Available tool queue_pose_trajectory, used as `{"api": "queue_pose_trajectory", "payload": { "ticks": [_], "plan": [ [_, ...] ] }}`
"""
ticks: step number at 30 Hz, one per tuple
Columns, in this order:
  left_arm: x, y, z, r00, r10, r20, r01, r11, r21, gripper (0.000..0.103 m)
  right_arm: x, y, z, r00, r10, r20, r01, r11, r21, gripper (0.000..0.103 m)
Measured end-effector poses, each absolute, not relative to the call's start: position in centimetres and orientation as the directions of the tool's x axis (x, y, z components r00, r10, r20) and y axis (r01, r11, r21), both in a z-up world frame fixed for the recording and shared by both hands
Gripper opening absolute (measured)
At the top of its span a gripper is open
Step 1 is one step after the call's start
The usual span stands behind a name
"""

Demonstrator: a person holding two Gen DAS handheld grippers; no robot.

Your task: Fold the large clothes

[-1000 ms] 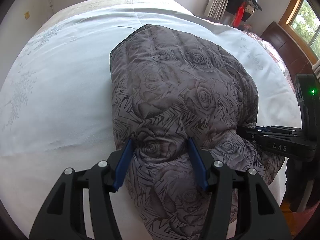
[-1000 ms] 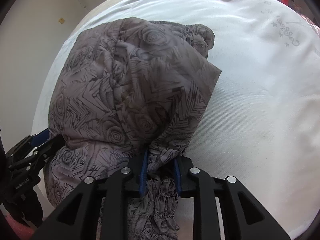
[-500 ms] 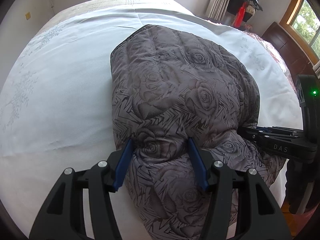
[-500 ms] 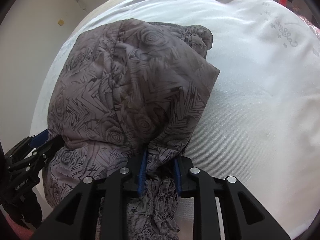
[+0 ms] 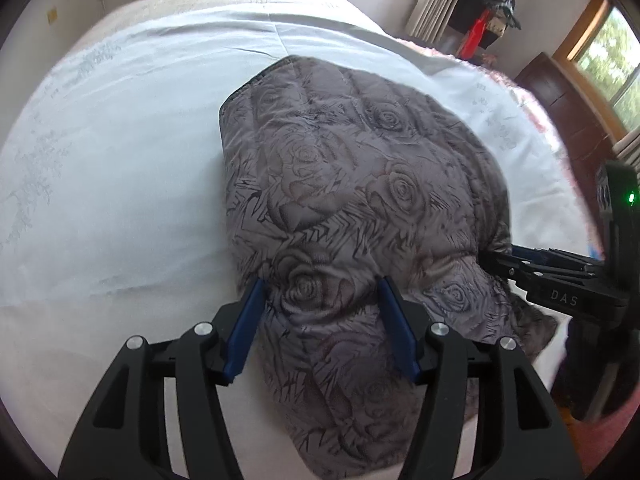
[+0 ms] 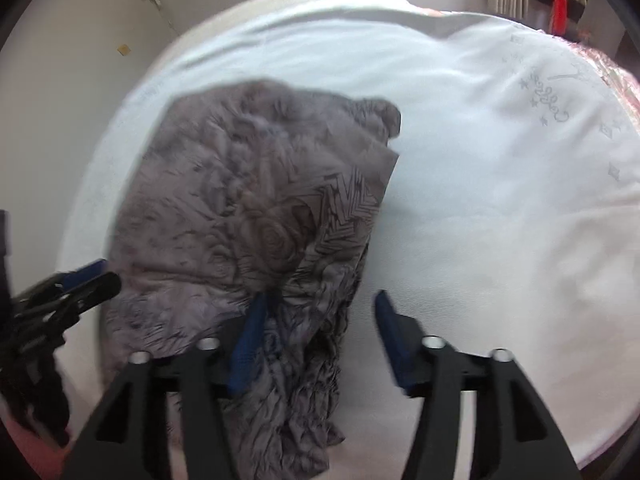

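Note:
A grey quilted jacket [image 5: 360, 184] with a rose pattern lies folded in a heap on the white bed sheet [image 5: 120, 160]. My left gripper [image 5: 320, 296] grips a thick fold at the jacket's near end, and the fabric fills the gap between both blue pads. In the right wrist view the jacket [image 6: 248, 208] sits left of centre. My right gripper [image 6: 320, 312] is opening: the ruched hem rests against its left pad, while the right pad stands free over the sheet [image 6: 500, 220]. Each gripper shows at the edge of the other's view, the right gripper [image 5: 548, 276] and the left gripper [image 6: 76, 284].
The bed runs far to the left and back. Beyond its far right corner are curtains [image 5: 440, 4], a red object [image 5: 476, 34] and dark wooden furniture [image 5: 568, 112] under a window. A pale wall [image 6: 60, 80] lies left of the bed.
My right gripper's jaws have spread apart and released the jacket's hem, and the gripper has pulled back and upward. The left gripper keeps its hold without moving.

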State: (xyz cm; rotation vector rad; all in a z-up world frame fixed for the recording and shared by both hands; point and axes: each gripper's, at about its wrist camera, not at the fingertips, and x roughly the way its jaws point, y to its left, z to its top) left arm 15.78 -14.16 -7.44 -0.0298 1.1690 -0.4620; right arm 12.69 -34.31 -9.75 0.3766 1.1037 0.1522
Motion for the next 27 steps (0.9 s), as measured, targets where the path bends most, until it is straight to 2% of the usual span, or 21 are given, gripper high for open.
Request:
{"api": "queue_pose_trajectory", "payload": {
  "ticks": [4, 10, 18, 27],
  "plan": [
    [16.5, -10.7, -6.7, 0.296, -0.429, -0.853, 0.303, 0.889, -0.342, 0.067, 12.8, -36.7, -10.2, 0.431, 0.395, -0.811, 0.071, 0.881, 0.467, 0.073],
    [17.5, -8.2, -8.4, 0.242, -0.481, -0.843, 0.271, 0.868, -0.417, 0.07, 14.0, -38.1, -13.0, 0.373, 0.446, -0.814, 0.088, 0.856, 0.509, 0.073],
    [17.4, -9.8, -9.1, 0.228, -0.498, -0.837, 0.301, 0.853, -0.426, 0.077, 16.1, -37.6, -14.6, 0.331, 0.521, -0.787, 0.083, 0.815, 0.574, 0.075],
    [19.0, -11.8, -12.7, 0.133, -0.594, -0.794, 0.294, 0.788, -0.54, 0.092, 18.1, -39.1, -18.4, 0.303, 0.612, -0.731, 0.107, 0.74, 0.664, 0.08]
  ]
}}
